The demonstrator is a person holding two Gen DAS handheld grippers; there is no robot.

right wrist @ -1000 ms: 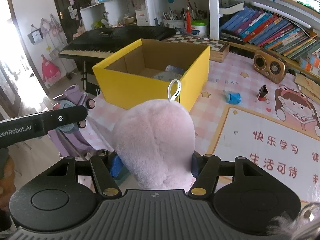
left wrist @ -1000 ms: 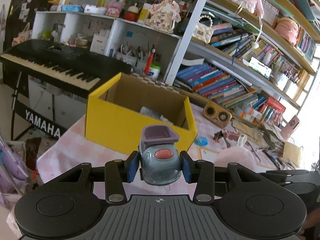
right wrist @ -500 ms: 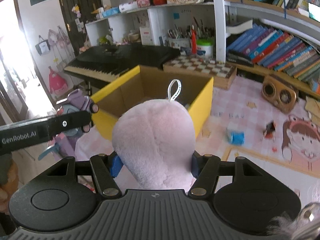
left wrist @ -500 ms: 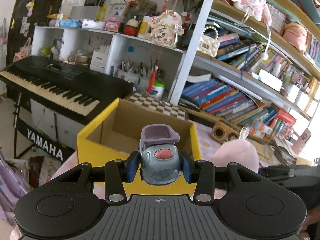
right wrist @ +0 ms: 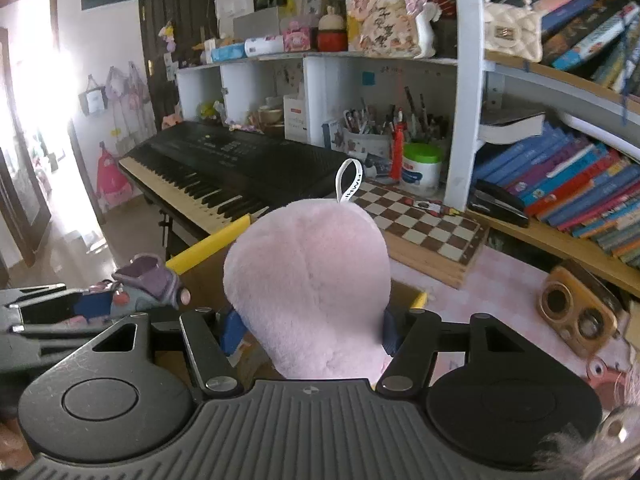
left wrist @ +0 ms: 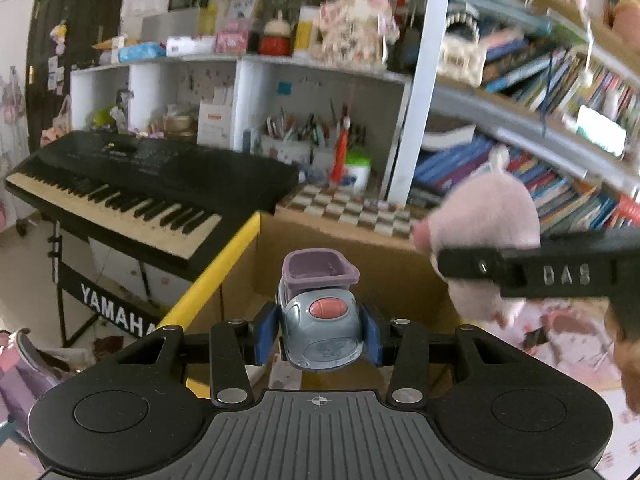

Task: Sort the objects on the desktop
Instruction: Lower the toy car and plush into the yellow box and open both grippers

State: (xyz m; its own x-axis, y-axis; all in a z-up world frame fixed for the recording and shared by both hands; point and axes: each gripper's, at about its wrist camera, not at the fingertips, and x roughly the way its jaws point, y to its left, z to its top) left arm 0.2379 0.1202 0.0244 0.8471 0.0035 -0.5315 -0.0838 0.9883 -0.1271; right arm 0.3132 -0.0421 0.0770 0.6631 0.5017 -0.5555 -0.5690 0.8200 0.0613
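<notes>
The open yellow cardboard box (left wrist: 224, 264) stands on the pink-checked desk (right wrist: 500, 280), near its keyboard-side edge, in front of the brown-and-white chessboard (right wrist: 420, 224). Above the box, the right gripper (right wrist: 308, 328) has its blue pads spread fairly wide and clenched on a round pink plush toy (right wrist: 308, 280). Just beside it, the left gripper (left wrist: 320, 334) holds its blue pads narrower, pressed against the sides of a small grey-and-purple plastic toy car (left wrist: 320, 320).
</notes>
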